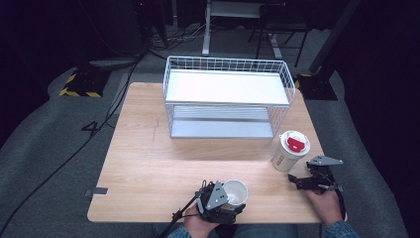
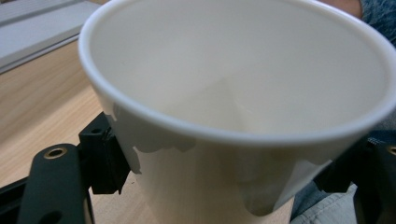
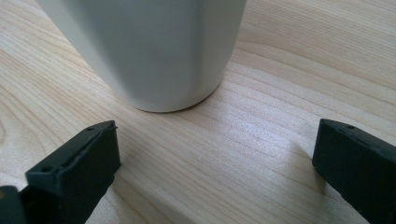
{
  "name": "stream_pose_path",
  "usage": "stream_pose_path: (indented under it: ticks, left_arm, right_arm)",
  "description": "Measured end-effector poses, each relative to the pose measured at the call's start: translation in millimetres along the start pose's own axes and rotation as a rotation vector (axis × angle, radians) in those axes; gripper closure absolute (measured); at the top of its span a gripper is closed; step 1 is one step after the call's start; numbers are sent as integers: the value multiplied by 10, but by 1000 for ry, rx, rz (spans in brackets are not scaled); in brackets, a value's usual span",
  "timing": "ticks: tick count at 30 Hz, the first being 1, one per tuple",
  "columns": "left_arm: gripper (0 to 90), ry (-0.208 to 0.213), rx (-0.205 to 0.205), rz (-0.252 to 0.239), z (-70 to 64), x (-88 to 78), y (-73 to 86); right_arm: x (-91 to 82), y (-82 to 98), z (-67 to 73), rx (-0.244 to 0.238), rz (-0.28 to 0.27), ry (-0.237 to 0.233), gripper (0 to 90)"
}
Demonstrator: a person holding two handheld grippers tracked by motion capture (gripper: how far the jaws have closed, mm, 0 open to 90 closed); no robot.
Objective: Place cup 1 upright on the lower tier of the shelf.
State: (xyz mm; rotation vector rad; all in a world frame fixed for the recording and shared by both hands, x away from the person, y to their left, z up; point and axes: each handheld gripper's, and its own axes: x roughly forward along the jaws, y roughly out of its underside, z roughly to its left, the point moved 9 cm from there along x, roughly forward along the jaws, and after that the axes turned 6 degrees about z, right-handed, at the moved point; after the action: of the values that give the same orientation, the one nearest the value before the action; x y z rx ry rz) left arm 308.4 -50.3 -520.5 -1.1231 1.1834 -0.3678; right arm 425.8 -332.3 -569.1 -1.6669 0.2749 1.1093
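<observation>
**Kid:** What is the left claw (image 1: pixel 233 196) doing?

**Helper:** It is squeezing the open paper cup (image 1: pixel 236 192). In the left gripper view the black jaws are pressing on both sides of the cup (image 2: pixel 233 107), so it is clenched on it.

**Kid:** Where is that cup sitting?

**Helper:** It is down near the close edge of the surface (image 1: pixel 148 163), at about six o'clock. I cannot tell if its bottom is touching the wood or hanging a bit above it.

**Kid:** And the right claw (image 1: pixel 295 182)?

**Helper:** It is gaping wide, holding nothing. It is waiting just beside the cup with the red lid (image 1: pixel 290 150), at about four o'clock on the surface. In the right gripper view the bottom of that cup (image 3: pixel 149 51) is standing between the jaws but farther out, not touching them.

**Kid:** So which step is going on?

**Helper:** I am thinking it is the grabbing step for the open cup. Lifting is probably coming next.

**Kid:** Where is it going?

**Helper:** Maybe to the white wire rack (image 1: pixel 225 96) at twelve o'clock. The squeeze needs to be staying gentle, because a paper cup is bending easily.
</observation>
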Motion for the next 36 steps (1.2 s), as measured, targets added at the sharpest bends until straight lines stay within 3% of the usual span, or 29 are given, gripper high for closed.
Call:
stream_pose_path:
  ticks: [18, 36]
  left_arm:
    - [222, -27, -5, -21, 290, -210, -351]
    - [222, -52, -49, -51, 788, -412, -669]
  right_arm:
    - [0, 0, -2, 0, 1, 7, 9]
    - [0, 0, -1, 1, 1, 7, 9]
